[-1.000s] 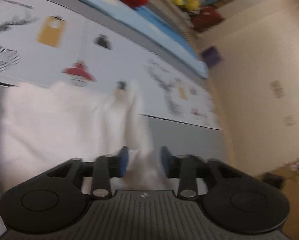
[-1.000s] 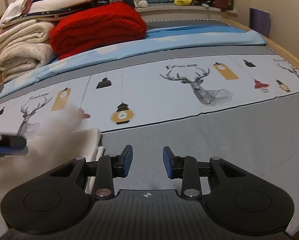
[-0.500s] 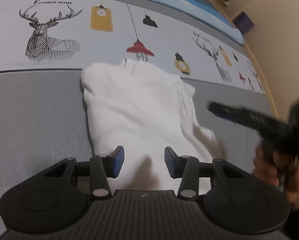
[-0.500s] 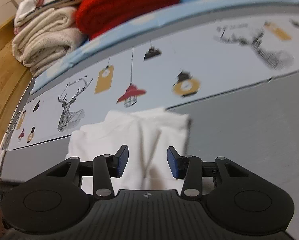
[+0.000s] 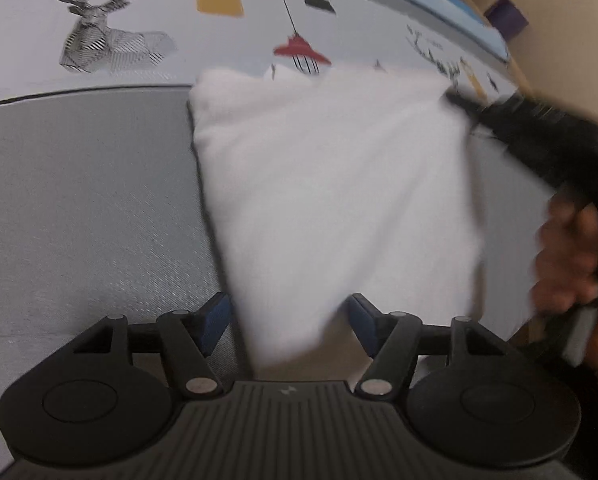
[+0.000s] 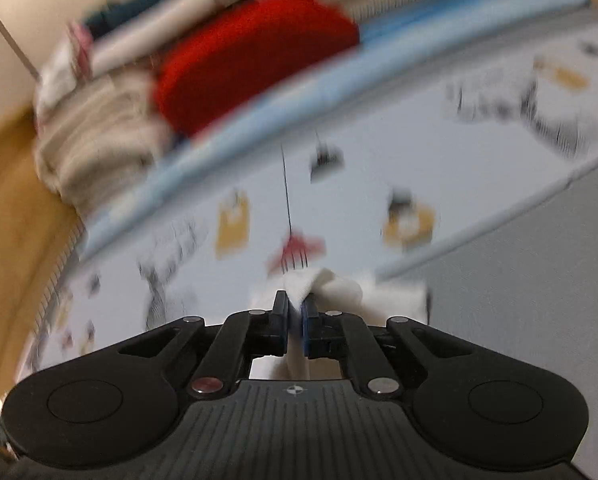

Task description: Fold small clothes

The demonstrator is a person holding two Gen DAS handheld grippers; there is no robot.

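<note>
On the bed [image 5: 83, 200], the white cloth [image 5: 331, 184] is being clamped at one corner by the closing right gripper [image 6: 295, 312] while a lower corner is being straddled, unpinched, by the opening left gripper [image 5: 289, 320], so slippage is being risked.

We are in a home bedroom, working on a bed. The sheet [image 5: 99, 200] filling both views is grey, with a pale band printed with deer [image 5: 103, 36], hanging lamps [image 5: 299, 46] and tags. At the upper left of the right wrist view, folded bedding is stacked: a red blanket [image 6: 255, 60] beside cream towels [image 6: 99, 144], with more folded linen behind, all blurred. A wooden bed frame [image 6: 15, 208] runs down the left edge there. At the upper right of the left wrist view we see a beige wall [image 5: 559, 0].
</note>
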